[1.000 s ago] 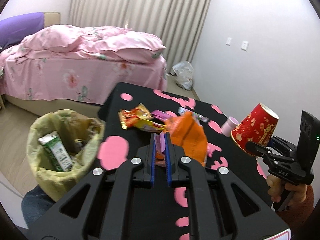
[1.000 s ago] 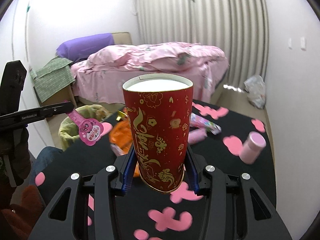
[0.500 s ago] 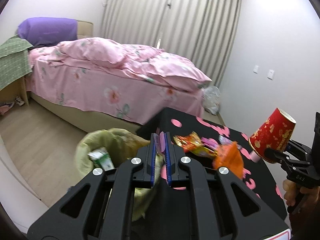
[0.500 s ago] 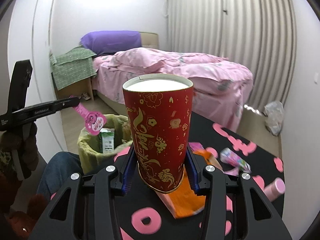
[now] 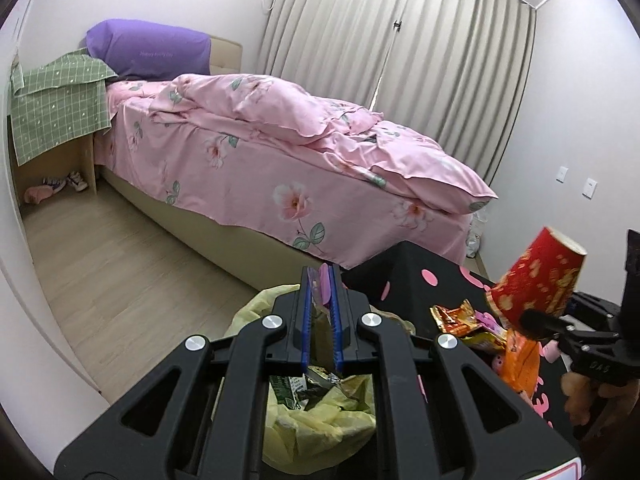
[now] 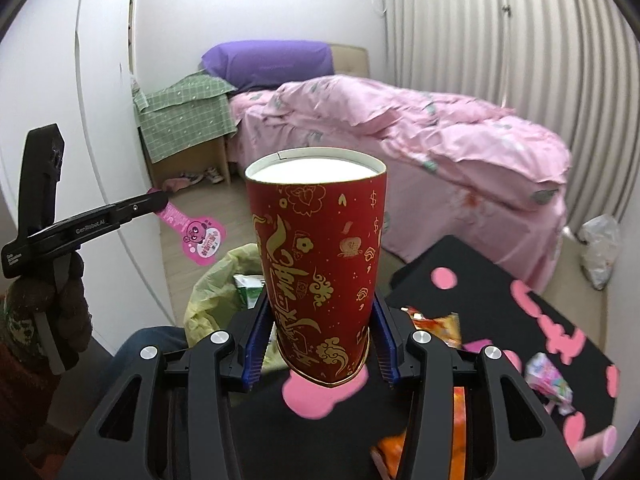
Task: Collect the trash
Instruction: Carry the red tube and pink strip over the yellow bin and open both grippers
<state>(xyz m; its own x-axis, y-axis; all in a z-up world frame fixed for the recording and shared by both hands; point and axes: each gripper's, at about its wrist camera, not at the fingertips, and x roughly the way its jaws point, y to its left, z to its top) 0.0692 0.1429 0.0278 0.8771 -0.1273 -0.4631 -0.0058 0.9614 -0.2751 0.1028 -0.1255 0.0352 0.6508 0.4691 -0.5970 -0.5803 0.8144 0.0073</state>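
Note:
My left gripper (image 5: 322,280) is shut on a flat pink wrapper (image 5: 325,285) and holds it above the yellow-lined trash bin (image 5: 320,420). In the right wrist view the same left gripper (image 6: 160,200) shows at the left with the pink wrapper (image 6: 198,236) hanging over the bin (image 6: 218,284). My right gripper (image 6: 318,344) is shut on a red paper cup (image 6: 320,276) with gold print, held above the black table (image 6: 472,280). The cup also shows in the left wrist view (image 5: 538,280), at the right.
Snack wrappers (image 5: 460,318) and an orange bag (image 5: 520,360) lie on the black table with pink spots. A milk carton (image 6: 248,286) sits in the bin. A pink bed (image 5: 300,160) and curtains stand behind. A white plastic bag (image 6: 600,248) lies on the floor.
My left gripper has swung left from over the table to above the trash bin, carrying the pink wrapper. My right gripper has followed left toward the bin with the cup.

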